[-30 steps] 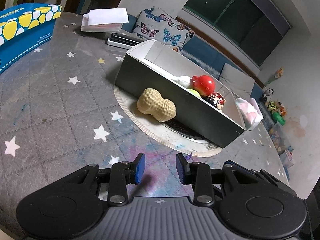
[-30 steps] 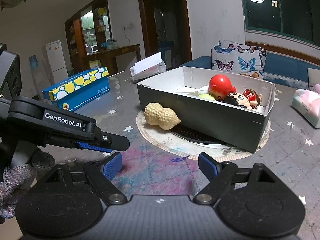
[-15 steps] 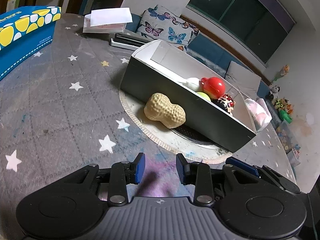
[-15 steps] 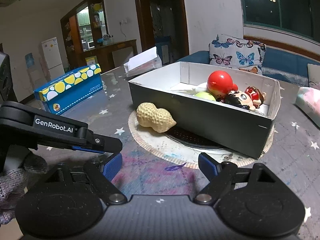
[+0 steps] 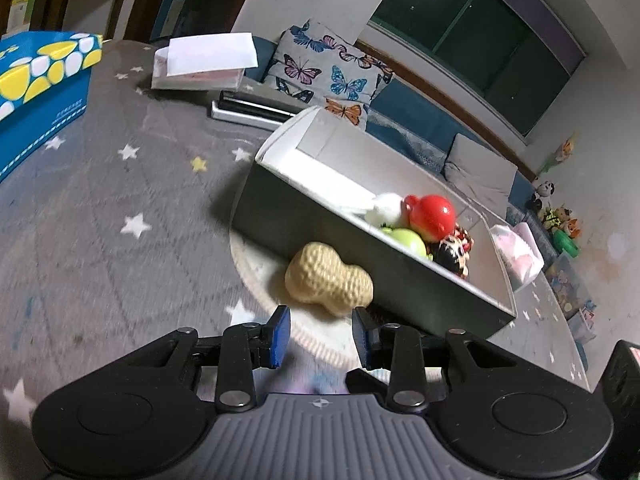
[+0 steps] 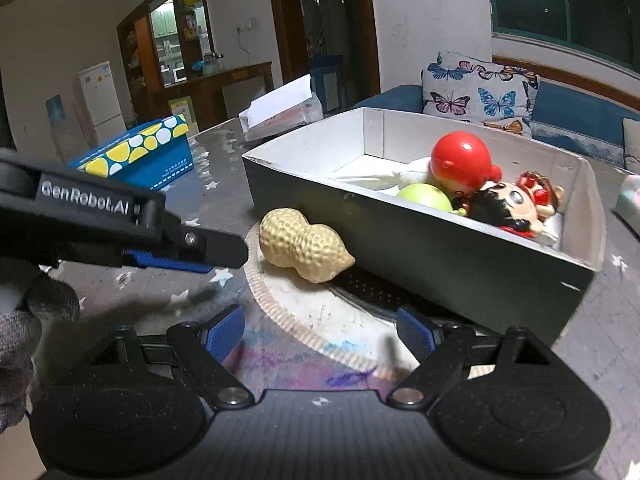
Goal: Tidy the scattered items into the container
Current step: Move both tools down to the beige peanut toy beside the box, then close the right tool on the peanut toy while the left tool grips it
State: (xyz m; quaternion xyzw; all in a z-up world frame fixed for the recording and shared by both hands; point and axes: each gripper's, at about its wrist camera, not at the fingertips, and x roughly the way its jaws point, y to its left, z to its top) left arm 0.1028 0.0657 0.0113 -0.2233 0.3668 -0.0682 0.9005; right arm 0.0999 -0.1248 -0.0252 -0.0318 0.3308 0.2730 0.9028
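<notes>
**Peanut against the box wall**

Left view: left gripper (image 5: 320, 336) part open, empty, just short of the peanut (image 5: 329, 279) lying against the box (image 5: 304, 216).

Right view: right gripper (image 6: 320, 332) wide open, empty; mat (image 6: 296, 312) bare ahead.

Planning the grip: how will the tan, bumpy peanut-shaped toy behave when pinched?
The tan peanut-shaped toy looks moulded and stiff, probably light. Its dimpled skin should resist slipping. Its rounded lobes may roll toward the grey cardboard box if nudged.
</notes>
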